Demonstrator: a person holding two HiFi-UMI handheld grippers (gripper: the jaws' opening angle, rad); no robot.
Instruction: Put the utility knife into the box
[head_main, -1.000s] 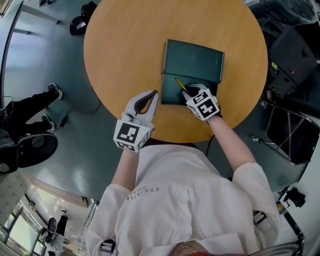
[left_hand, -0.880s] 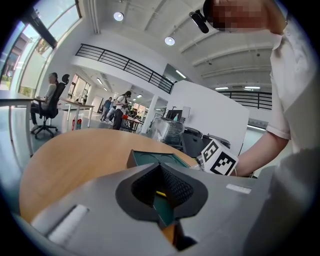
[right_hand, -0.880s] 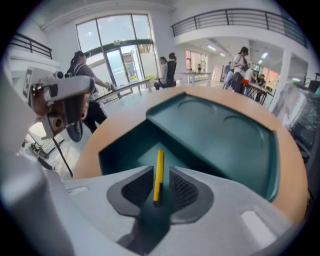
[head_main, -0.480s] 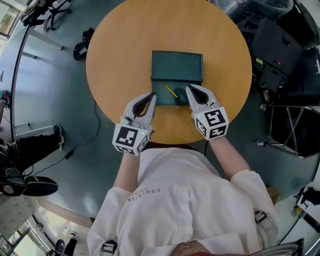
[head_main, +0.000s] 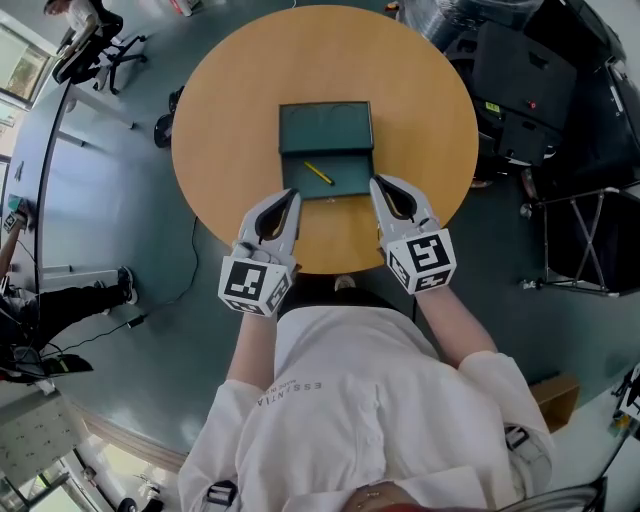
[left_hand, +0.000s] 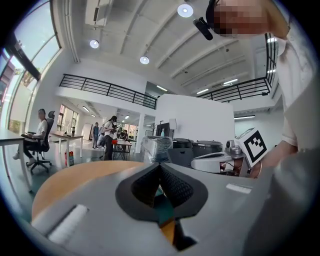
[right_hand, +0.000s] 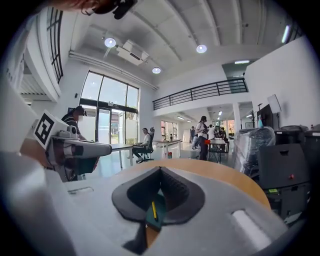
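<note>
The knife (head_main: 318, 173), slim, stiff, light and probably slick, lies aslant in the open box (head_main: 350, 182) on the table (head_main: 220, 120), best pinched across its middle, while the left hand-held gripper (head_main: 289, 197) and right hand-held gripper (head_main: 377, 184) hover closed and empty beside the box's front.

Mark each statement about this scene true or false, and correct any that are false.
1. The yellow utility knife lies inside the open green box. True.
2. The right gripper holds the knife. False: its jaws are together on nothing.
3. The box stands on a round wooden table. True.
4. The left gripper has its jaws wide apart. False: they are together.
5. Both grippers are beyond the box's far side. False: they flank its near side.
</note>
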